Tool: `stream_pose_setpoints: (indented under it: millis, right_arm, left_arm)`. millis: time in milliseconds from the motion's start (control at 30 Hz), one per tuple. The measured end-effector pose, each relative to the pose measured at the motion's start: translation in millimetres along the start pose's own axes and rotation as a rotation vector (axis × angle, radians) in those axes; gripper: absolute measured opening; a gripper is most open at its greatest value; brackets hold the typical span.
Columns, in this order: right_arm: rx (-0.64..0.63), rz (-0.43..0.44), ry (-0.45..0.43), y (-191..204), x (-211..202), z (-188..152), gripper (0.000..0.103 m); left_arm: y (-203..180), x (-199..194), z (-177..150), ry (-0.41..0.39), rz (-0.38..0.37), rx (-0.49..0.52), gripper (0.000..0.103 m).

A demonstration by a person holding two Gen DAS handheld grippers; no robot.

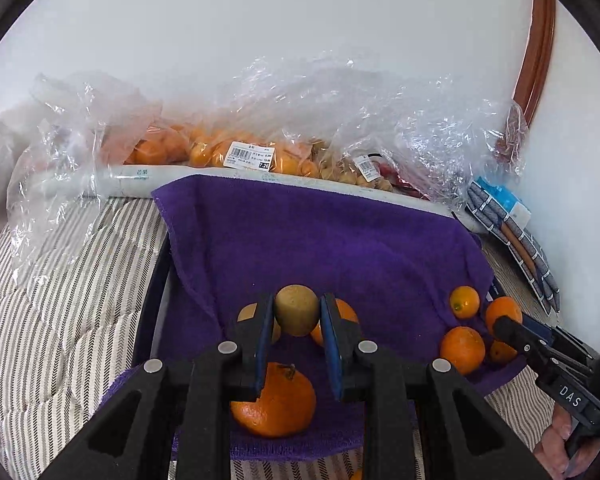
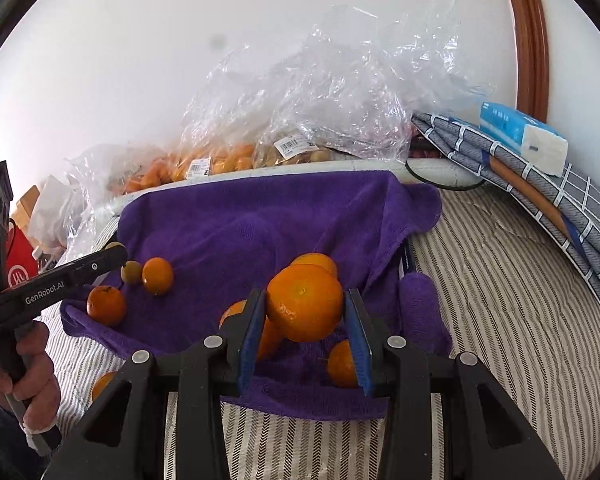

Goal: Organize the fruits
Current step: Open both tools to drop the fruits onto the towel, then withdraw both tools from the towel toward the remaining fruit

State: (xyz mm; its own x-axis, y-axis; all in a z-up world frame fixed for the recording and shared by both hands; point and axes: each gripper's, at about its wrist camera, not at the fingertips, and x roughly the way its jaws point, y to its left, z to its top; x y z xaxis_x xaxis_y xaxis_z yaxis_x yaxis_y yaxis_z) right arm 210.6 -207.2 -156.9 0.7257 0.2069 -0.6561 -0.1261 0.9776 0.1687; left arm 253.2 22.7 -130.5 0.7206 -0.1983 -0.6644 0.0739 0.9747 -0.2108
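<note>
A big bed [image 2: 480,288] with a striped cover holds everything. A purple towel [image 1: 320,240] lies spread on it, draped over some kind of frame or box. Behind the towel, by the wall, sit clear plastic bags [image 1: 236,148] full of more fruit, not yet taken out, so I think the job is only partly done.

On the towel a few fruits lie loose: a big orange [image 1: 276,404] near the front, and a little group of small oranges [image 1: 462,348] off to the right side. They do not look sorted into clear piles yet.

The right claw [image 2: 305,334] holds a round, shiny orange [image 2: 305,302] up above the towel. Its blue pads press on both sides.

The left claw [image 1: 296,344] is squeezed tight on a small yellow-brown fruit [image 1: 297,309], dull and a bit fuzzy, maybe a kiwi. It hangs over the middle of the towel.

Both fruits still need a place to go.
</note>
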Motion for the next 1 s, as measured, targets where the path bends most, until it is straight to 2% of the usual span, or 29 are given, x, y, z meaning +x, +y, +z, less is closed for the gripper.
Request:
stream_pose_setpoints:
  millis: [300,400,533,633,867,1000]
  right_arm:
    - [0.003,-0.016,0.027,2,8,-3,0.04]
    - [0.002,-0.017,0.006,4,3,-4,0.043]
    - [0.04,0.004,-0.02,8,-15,-2,0.046]
    - [0.009,-0.008,-0.04,19,-32,1,0.046]
    - [-0.091,-0.058,-0.066,39,-69,-9,0.046]
    - [-0.102,-0.066,-0.053,40,-84,-25,0.046]
  left_arm:
    - [0,6,-4,0.016,-0.007,-0.002,0.023]
    - [0,6,-6,0.023,-0.019,0.004,0.024]
    - [3,-5,-7,0.017,-0.022,-0.007,0.03]
    - [8,-21,-10,0.007,-0.035,-0.019,0.034]
    - [10,-61,-41,0.024,-0.087,-0.015,0.038]
    - [2,-64,-65,0.083,-0.117,-0.012,0.039]
